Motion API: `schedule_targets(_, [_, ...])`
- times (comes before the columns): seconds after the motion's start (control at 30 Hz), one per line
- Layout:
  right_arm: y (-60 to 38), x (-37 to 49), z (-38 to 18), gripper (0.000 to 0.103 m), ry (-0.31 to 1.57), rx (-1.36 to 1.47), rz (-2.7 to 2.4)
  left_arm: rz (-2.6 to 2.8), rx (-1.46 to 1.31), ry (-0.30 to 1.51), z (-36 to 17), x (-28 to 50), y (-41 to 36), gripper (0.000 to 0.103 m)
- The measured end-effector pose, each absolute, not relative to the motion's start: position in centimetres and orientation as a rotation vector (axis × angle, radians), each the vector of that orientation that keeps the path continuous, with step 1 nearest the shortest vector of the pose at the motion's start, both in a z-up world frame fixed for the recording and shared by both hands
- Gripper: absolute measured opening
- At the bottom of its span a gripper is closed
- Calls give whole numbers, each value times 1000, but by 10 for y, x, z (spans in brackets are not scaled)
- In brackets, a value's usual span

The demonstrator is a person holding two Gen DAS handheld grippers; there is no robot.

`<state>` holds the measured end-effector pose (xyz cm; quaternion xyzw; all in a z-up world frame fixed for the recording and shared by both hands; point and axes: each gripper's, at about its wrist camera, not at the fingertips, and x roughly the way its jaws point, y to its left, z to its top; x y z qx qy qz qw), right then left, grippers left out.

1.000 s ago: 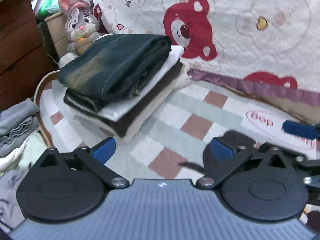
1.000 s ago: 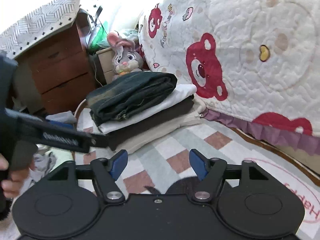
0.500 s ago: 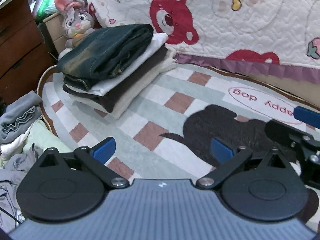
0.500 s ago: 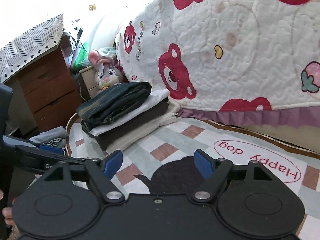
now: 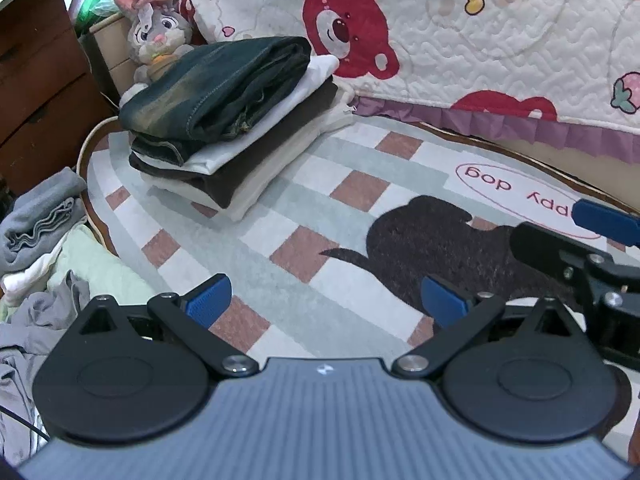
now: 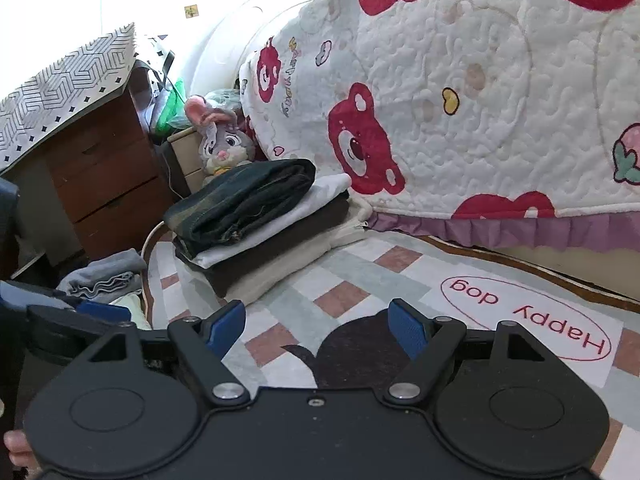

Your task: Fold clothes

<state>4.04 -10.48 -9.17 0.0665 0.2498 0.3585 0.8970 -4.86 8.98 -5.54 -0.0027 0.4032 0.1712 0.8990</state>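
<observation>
- My left gripper (image 5: 326, 300) hangs above the rug (image 5: 352, 152), blue pads spread wide, nothing between them but checked pile and the tail of the dark dog figure (image 5: 436, 244) woven into it
- My right gripper (image 6: 318, 328) likewise stands wide apart and empty; under it I see the same dog shape and the "Happy dog" oval (image 6: 528, 320) off to the right
- In the left wrist view the right tool's finger, blue tip first, pokes in from the right edge, over the oval
- In the right wrist view part of the left tool shows at the lower left edge, with a bit of a hand (image 6: 16, 450) at the corner
- Folded stack (image 5: 236, 120) sits on the far left part of the rug, close to the bed: dark jeans (image 5: 216, 84) on top, then a white piece, a dark brown piece, a cream piece at the bottom
- Both tools are well apart from that stack, touching none of it
- Loose clothes (image 5: 44, 248) lie heaped off the rug's left edge, grey on top, pale green and white below, unfolded
- Behind the stack: a plush rabbit (image 5: 154, 36) leaning by a small pale cabinet, a brown chest of drawers (image 5: 36, 80) further left
- Bear-print quilt (image 5: 480, 28) with purple frill hangs down over the rug's far edge
</observation>
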Motion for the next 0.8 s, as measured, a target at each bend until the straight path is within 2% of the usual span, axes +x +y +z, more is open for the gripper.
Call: schedule_targets(0.8, [-112, 37, -98, 82, 532, 149, 722, 356, 7, 888, -56, -45, 87, 103])
